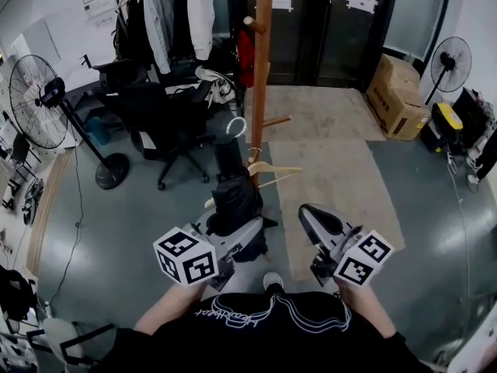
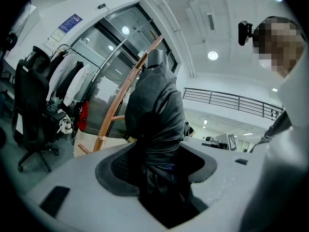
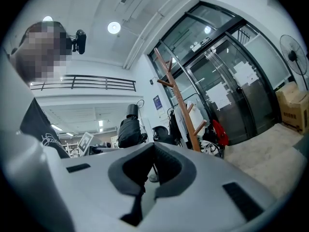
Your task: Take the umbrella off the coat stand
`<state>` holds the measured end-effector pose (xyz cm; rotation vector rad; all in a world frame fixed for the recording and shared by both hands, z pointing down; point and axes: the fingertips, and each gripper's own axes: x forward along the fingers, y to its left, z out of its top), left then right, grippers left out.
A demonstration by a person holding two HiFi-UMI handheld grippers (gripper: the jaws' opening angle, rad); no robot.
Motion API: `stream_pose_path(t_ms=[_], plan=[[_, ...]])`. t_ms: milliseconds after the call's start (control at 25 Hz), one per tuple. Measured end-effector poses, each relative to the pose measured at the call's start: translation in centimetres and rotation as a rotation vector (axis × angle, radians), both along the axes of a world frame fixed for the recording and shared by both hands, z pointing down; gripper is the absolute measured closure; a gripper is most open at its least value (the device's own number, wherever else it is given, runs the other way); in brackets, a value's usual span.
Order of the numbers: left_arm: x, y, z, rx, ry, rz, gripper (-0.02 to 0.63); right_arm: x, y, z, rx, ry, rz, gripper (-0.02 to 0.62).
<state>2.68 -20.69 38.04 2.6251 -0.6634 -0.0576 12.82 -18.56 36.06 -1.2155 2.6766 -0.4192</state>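
Left gripper [image 1: 239,235]: is clamping its jaws low on the black folded fabric umbrella [image 1: 231,193].
Umbrella axis: is standing upright, handle end up, rising from those jaws just beside the post.
Tall wooden coat stand [image 1: 262,76]: is standing right of the umbrella, and its pegs and a pale wooden hanger [image 1: 273,169] are likely crowding the way out.
Right gripper [image 1: 317,217]: is hanging empty, jaws together, farther from the umbrella.

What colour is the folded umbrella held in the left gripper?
The umbrella is black, clearest in the left gripper view.
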Motion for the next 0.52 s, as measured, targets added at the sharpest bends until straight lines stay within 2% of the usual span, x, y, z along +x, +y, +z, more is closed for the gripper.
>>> stream_pose_path(t_ms=[520], plan=[[0.9, -1.2, 0.2, -0.004, -0.015, -0.011, 0.368, 1.1, -1.6, -0.2, 0.005, -0.001, -0.017, 0.592]])
